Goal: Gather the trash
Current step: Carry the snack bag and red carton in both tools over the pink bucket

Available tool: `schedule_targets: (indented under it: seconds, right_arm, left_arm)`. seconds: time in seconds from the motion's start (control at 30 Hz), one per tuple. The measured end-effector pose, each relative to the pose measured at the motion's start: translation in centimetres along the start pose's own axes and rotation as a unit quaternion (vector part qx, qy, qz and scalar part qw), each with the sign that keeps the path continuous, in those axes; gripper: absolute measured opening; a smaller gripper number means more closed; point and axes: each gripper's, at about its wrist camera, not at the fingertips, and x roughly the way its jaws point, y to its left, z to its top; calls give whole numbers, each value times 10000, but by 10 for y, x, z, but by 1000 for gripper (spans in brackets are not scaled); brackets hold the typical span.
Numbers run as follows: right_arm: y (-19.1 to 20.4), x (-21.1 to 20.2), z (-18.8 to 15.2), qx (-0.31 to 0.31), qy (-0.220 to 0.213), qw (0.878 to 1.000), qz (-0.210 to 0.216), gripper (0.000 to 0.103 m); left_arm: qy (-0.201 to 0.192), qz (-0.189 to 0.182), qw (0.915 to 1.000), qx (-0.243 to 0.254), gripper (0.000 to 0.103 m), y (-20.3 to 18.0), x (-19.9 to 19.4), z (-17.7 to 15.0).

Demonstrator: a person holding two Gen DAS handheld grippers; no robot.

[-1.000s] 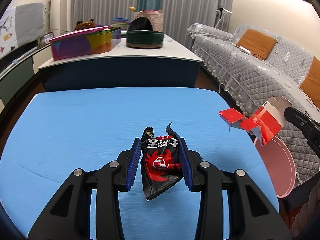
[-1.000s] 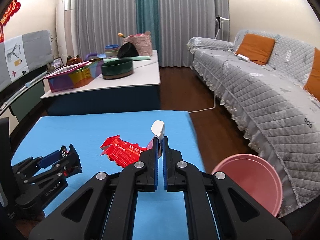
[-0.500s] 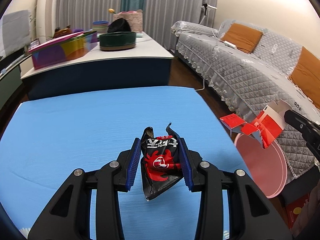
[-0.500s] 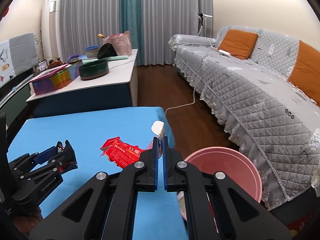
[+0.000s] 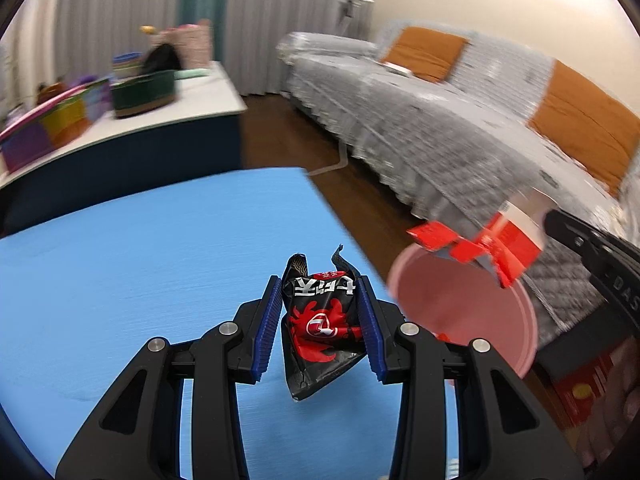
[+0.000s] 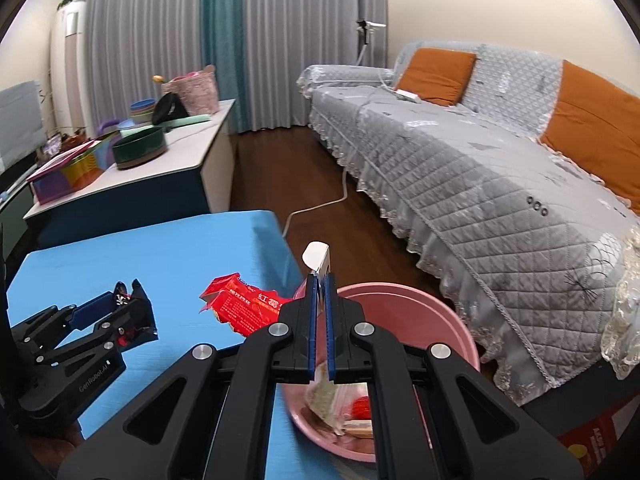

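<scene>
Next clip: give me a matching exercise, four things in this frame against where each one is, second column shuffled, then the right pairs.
Things:
1. black and red wrapper
2. red carton
3. pink bin
4. green bowl

Places:
A. on the white counter across the room
B. on the floor beside the blue table, some trash already in it
C. clamped in the left tongs, above the blue table
D. pinched by its white flap in the right tongs, at the table's edge next to the bin

Pairs: 1-C, 2-D, 3-B, 4-A
</scene>
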Motion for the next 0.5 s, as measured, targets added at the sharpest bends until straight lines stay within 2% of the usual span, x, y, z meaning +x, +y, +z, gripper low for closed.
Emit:
schedule_targets:
  seconds: [0.1, 0.3, 0.5]
  right_arm:
    - [-16, 2, -3, 101, 43, 9998, -139, 4]
    - [-45, 3, -8, 363, 103, 9985, -388, 4]
    - [-68, 2, -14, 477, 137, 9972, -565, 4]
  left_arm:
    - [-49, -160, 9994, 317, 38, -24, 3, -2]
    - [-47, -447, 9970, 623, 38, -57, 8, -4]
    - [59, -552, 9960, 695, 38, -76, 18, -4]
